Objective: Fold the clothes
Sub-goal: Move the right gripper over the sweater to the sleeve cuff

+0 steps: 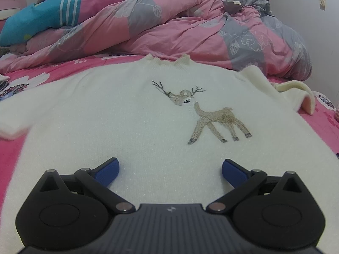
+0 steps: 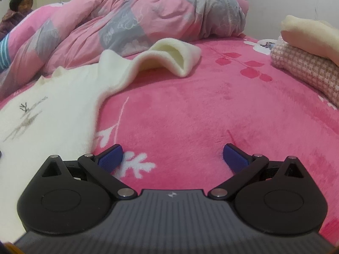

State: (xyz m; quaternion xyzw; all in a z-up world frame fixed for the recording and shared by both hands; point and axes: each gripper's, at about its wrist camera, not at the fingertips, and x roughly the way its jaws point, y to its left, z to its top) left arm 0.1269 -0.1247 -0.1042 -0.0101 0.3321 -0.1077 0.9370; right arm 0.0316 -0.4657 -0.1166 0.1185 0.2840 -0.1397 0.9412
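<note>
Left claw [image 1: 170, 170] agape over sweater [image 1: 127, 116]; right view alone shows folded clothes [image 2: 307, 67].

A white sweater [image 1: 127, 110] with an embroidered deer [image 1: 211, 118] lies flat, front up, sleeves spread.

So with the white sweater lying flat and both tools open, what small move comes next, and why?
Probably the right tool should reach forward to the bunched sleeve: it lies crumpled beside the flat sweater, and that tool is open over bare blanket.

A pink floral plush bed [image 2: 190, 110] carried a flat white deer-embroidered sweater [image 1: 118, 114], a rumpled pink-and-grey quilt [image 1: 169, 31] and folded clothes [image 2: 307, 63].
</note>
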